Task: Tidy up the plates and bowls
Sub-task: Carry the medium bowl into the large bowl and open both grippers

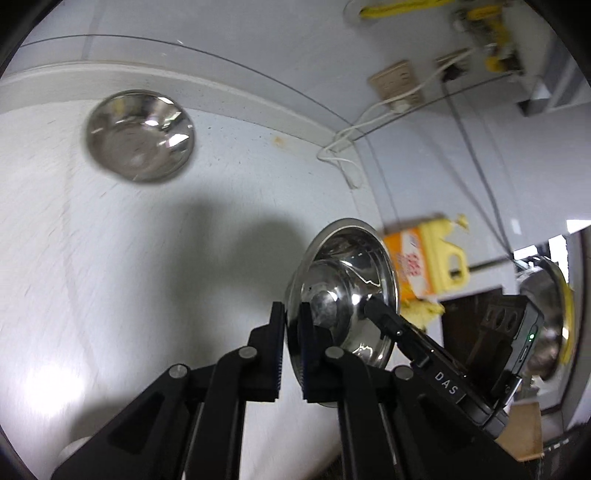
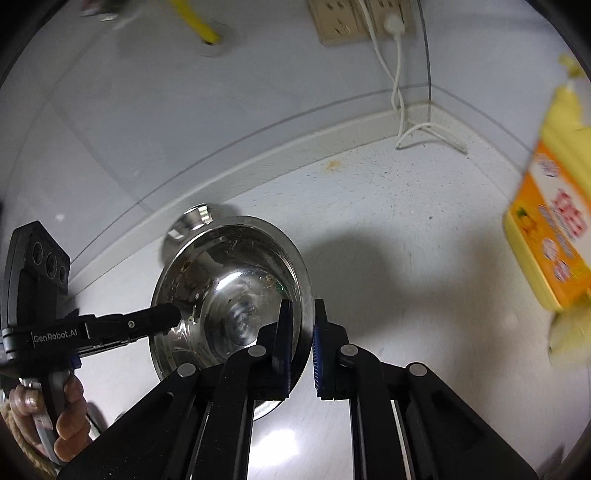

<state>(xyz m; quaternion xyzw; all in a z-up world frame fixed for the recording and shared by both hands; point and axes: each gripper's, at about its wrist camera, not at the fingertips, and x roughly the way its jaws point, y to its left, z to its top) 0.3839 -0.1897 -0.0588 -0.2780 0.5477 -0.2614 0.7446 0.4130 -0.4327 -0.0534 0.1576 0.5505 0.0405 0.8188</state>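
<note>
A steel bowl (image 1: 343, 280) hangs tilted above the white counter (image 1: 110, 258), held from both sides. My left gripper (image 1: 291, 317) is shut on its near rim, one pad inside and one outside. From the right, my right gripper (image 1: 376, 308) reaches the opposite rim. In the right wrist view the same bowl (image 2: 221, 280) has its rim clamped in my right gripper (image 2: 301, 317), while my left gripper (image 2: 171, 317) pinches its left edge, with a person's hand (image 2: 70, 413) on its handle. A second steel bowl (image 1: 140, 136) sits upright on the counter further back, partly hidden behind the held one (image 2: 192, 221).
A yellow-and-orange detergent bottle (image 1: 424, 258) (image 2: 554, 240) stands at the right with a yellow sponge (image 1: 421, 310) (image 2: 569, 332) beside it. Wall sockets (image 1: 399, 83) (image 2: 354, 18) with a white cable (image 2: 399, 96) sit above the back corner. Another steel dish (image 1: 543, 314) shows at the far right.
</note>
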